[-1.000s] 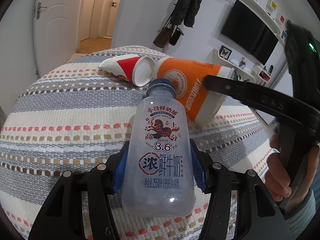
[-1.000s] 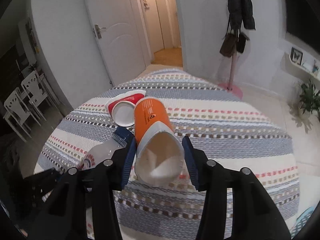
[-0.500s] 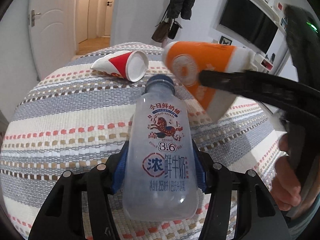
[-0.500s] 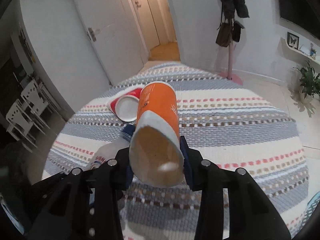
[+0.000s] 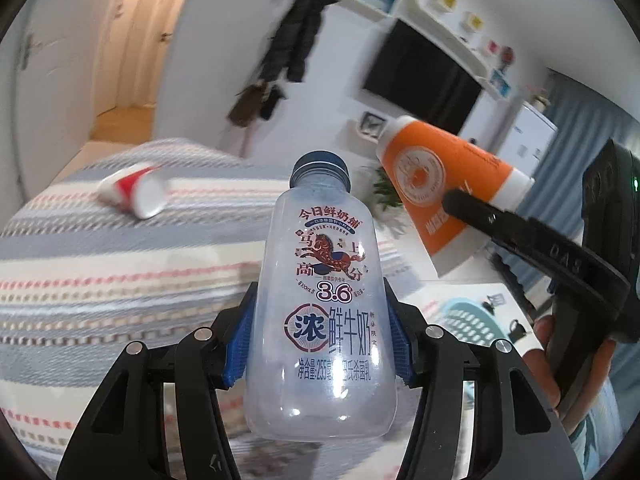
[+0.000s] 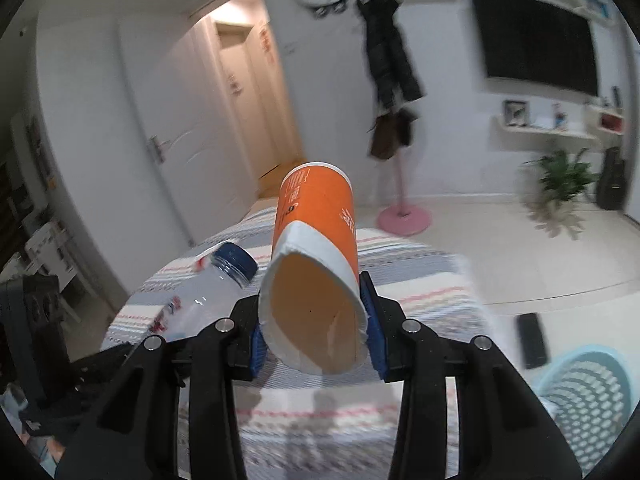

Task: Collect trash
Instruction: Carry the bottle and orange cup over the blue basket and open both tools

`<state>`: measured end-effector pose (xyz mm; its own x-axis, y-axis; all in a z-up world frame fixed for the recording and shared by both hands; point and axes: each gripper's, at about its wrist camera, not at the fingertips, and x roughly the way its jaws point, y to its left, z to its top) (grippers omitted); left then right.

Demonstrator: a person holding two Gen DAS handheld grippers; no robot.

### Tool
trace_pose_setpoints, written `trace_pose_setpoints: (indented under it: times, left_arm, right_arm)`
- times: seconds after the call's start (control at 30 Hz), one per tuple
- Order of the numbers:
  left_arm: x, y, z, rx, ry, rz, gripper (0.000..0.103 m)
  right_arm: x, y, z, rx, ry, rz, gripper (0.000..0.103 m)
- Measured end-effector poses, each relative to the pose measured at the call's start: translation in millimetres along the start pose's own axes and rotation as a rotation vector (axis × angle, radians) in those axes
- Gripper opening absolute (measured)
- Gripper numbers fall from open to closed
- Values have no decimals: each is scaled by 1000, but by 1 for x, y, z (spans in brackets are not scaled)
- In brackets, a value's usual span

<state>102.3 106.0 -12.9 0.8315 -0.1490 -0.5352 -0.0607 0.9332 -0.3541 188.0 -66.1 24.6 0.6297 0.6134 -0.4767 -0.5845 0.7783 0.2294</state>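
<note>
My left gripper (image 5: pixel 318 344) is shut on a clear plastic milk bottle (image 5: pixel 320 312) with a blue cap, held above the striped table; the bottle also shows in the right wrist view (image 6: pixel 200 292). My right gripper (image 6: pixel 314 338) is shut on an orange paper cup (image 6: pixel 314 248), open end toward the camera, lifted off the table. The cup also shows in the left wrist view (image 5: pixel 444 184), to the right of the bottle. A red and white paper cup (image 5: pixel 134 194) lies on its side on the table at the far left.
The table has a striped woven cloth (image 5: pixel 100 272). A light blue perforated basket (image 6: pixel 588 396) stands on the floor at the lower right, also in the left wrist view (image 5: pixel 468 320). A dark remote-like object (image 6: pixel 532 338) lies on the floor. A coat stand (image 6: pixel 400 208) is behind the table.
Both grippers have risen from the table with the bottle and the orange cup. The orange cup has swung to the right, away from the red cup, which stays on the table.
</note>
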Motion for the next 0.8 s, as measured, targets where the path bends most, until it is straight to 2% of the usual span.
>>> trace_pose_setpoints:
  times: [0.17, 0.33, 0.53, 0.63, 0.8]
  left_arm:
    - [18, -64, 3, 81, 22, -91, 54]
    - [45, -127, -4, 170, 64, -168, 54]
    - [87, -195, -29, 250, 152, -248, 54]
    - [108, -214, -43, 266, 207, -273, 54]
    - [148, -236, -81, 286, 339, -299, 54]
  right_arm:
    - [-60, -54, -8, 48, -68, -136, 37]
    - [-108, -112, -36, 120, -80, -301, 37]
    - [-141, -175, -77, 246, -30, -416, 37]
    - [-143, -200, -95, 302, 6, -451, 38]
    - [-133, -242, -139, 425, 125, -492, 40]
